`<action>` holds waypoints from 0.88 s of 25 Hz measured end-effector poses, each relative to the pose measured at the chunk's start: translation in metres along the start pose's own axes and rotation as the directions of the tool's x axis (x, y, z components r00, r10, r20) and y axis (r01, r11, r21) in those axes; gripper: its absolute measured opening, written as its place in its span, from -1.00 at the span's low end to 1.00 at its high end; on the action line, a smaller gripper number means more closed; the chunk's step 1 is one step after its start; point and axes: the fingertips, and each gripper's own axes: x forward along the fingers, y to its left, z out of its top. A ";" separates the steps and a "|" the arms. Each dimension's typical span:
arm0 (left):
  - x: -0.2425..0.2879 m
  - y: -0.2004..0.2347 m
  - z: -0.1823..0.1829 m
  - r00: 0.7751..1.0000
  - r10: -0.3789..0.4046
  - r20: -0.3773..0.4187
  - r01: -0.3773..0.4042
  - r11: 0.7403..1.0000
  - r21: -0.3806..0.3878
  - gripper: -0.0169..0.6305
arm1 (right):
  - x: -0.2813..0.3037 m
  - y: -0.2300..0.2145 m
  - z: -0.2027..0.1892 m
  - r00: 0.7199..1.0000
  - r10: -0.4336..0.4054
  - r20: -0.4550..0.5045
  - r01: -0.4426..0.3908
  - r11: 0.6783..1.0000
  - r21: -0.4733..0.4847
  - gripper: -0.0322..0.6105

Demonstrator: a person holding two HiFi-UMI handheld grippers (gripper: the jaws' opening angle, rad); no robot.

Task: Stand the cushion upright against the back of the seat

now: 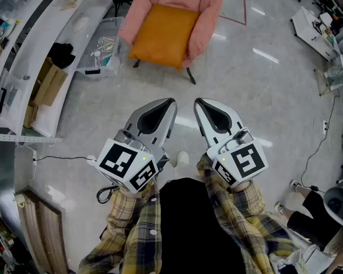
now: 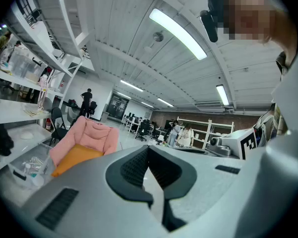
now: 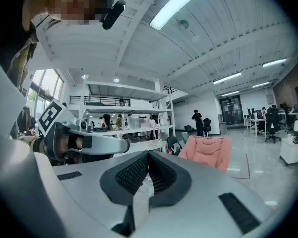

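The orange cushion lies flat on the seat of the pink armchair, at the far side of the floor and well apart from the person. The left tool and right tool hang side by side near the person's body, both clenched on nothing and pointing towards the chair. The step in hand looks like the approach. To do it well, the person would walk up close and release both tools' jaws. They would take the cushion by its two side edges and tip it up until it leans on the backrest. Tucking its lower edge into the seat's crease should stop it slumping forward.
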 end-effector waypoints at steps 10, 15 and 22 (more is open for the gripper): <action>0.003 0.002 0.001 1.000 0.001 -0.005 -0.001 1.000 0.015 -0.93 | 0.001 -0.004 0.001 1.000 0.005 0.010 -0.005 1.000 0.004 -0.84; 0.003 0.002 -0.001 1.000 0.023 -0.010 -0.023 1.000 0.014 -0.93 | -0.002 -0.006 -0.002 1.000 0.007 0.017 -0.007 1.000 0.023 -0.84; 0.005 -0.008 -0.007 0.999 0.053 0.002 -0.053 0.999 0.013 -0.93 | -0.014 -0.009 -0.007 0.999 0.038 0.017 -0.039 0.999 0.029 -0.84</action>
